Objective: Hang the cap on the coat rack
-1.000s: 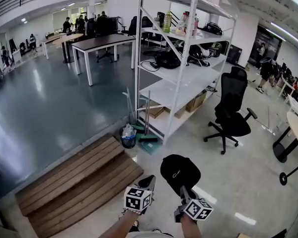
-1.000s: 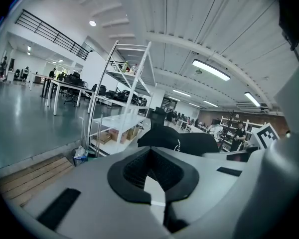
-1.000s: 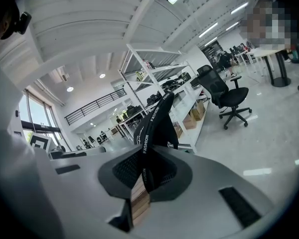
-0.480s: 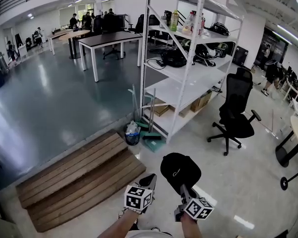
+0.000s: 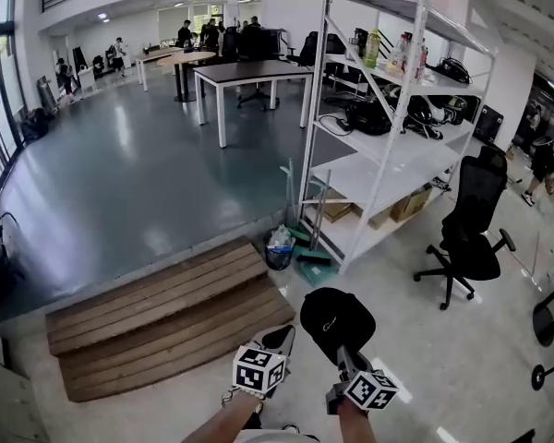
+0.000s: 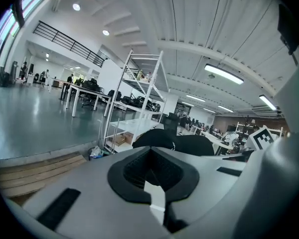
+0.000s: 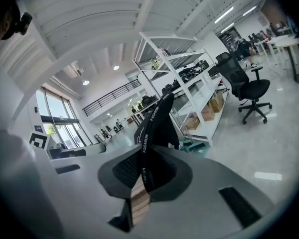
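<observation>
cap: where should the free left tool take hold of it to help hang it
Probably the rim on the left side of the cap, coming in from the left. The right tool pinches its printed strap, and the rounded crown offers nothing thin to pinch. The left tool sits just beside that free edge.

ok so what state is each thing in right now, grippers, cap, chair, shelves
right gripper, shut on the cap
left gripper, shut, nothing in it
cap, held off the floor, not hung yet
office chair, upright, nobody in it
shelf rack, standing, bags and bottles on the upper shelves
coat rack, not in view
</observation>
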Demonstrator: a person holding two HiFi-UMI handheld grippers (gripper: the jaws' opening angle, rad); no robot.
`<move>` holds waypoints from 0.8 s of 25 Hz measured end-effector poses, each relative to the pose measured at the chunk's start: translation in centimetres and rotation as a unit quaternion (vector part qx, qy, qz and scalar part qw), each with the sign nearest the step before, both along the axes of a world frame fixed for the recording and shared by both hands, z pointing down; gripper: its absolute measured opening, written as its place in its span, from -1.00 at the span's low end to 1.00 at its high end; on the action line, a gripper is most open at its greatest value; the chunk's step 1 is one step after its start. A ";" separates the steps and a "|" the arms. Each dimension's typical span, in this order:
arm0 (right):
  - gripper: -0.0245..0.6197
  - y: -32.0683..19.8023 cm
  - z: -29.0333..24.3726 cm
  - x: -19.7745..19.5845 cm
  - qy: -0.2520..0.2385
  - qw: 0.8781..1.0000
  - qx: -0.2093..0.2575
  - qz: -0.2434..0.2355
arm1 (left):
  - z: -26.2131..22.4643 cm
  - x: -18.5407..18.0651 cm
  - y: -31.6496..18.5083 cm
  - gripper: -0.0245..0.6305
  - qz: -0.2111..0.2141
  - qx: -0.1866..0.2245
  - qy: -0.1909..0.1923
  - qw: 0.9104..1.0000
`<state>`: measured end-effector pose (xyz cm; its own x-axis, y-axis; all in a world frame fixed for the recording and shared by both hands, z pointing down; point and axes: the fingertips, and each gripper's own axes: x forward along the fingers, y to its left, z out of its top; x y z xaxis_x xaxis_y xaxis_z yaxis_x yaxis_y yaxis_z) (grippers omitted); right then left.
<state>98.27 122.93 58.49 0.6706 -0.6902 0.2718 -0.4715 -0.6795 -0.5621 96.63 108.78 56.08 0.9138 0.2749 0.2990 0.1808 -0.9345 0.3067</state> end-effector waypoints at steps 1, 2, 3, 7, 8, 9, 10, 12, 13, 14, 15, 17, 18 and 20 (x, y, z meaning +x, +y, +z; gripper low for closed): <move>-0.87 -0.6 0.1 -0.2 0.000 1.000 0.001 -0.012 | 0.0 -0.6 -0.6 -0.91 -0.012 0.000 0.001 1.000; -0.87 -1.3 0.1 -0.5 -0.001 1.000 0.002 -0.024 | 0.0 -1.2 -1.1 -0.91 -0.024 -0.001 0.001 1.000; -0.87 -2.0 0.1 -0.8 -0.001 0.999 0.002 -0.037 | 0.0 -1.8 -1.7 -0.91 -0.037 -0.001 0.002 0.999; -0.87 -4.5 0.6 -2.3 -0.003 0.996 -0.001 -0.090 | 0.3 -4.7 -3.9 -0.92 -0.088 -0.006 0.003 0.996; -0.87 -5.1 0.8 -2.7 -0.004 0.995 -0.002 -0.103 | 0.5 -5.4 -4.4 -0.92 -0.102 -0.008 0.003 0.995; -0.87 -5.8 0.9 -3.0 -0.005 0.993 -0.003 -0.116 | 0.7 -6.1 -4.9 -0.91 -0.115 -0.010 0.002 0.993; -0.87 -6.4 1.0 -3.4 -0.006 0.991 -0.004 -0.130 | 0.9 -6.8 -5.4 -0.91 -0.128 -0.013 0.000 0.992; -0.87 -7.6 1.0 -4.1 -0.006 0.988 -0.006 -0.157 | 1.3 -8.1 -6.2 -0.91 -0.154 -0.018 -0.001 0.988; -0.87 -8.2 1.0 -4.4 -0.006 0.986 -0.007 -0.169 | 1.4 -8.7 -6.6 -0.92 -0.166 -0.021 -0.002 0.986; -0.87 -8.8 1.0 -4.7 -0.005 0.983 -0.008 -0.181 | 1.4 -9.4 -7.0 -0.91 -0.178 -0.022 -0.002 0.984; -0.87 -9.3 1.0 -5.1 -0.005 0.981 -0.008 -0.192 | 1.4 -10.0 -7.4 -0.91 -0.188 -0.022 -0.002 0.982; -0.87 -10.5 0.9 -5.8 -0.004 0.977 -0.007 -0.214 | 1.3 -11.2 -8.0 -0.92 -0.209 -0.021 -0.001 0.978; -0.87 -11.1 0.9 -6.1 -0.004 0.974 -0.007 -0.226 | 1.2 -11.8 -8.4 -0.92 -0.219 -0.020 0.000 0.975; -0.87 -12.4 0.9 -7.1 -0.004 0.969 -0.005 -0.248 | 1.1 -13.2 -9.3 -0.91 -0.242 -0.019 0.003 0.970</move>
<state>91.18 110.57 59.44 0.2540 -0.9247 0.2837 -0.7368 -0.3750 -0.5625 83.41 99.49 57.17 0.9401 -0.1756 0.2921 -0.2744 -0.8984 0.3430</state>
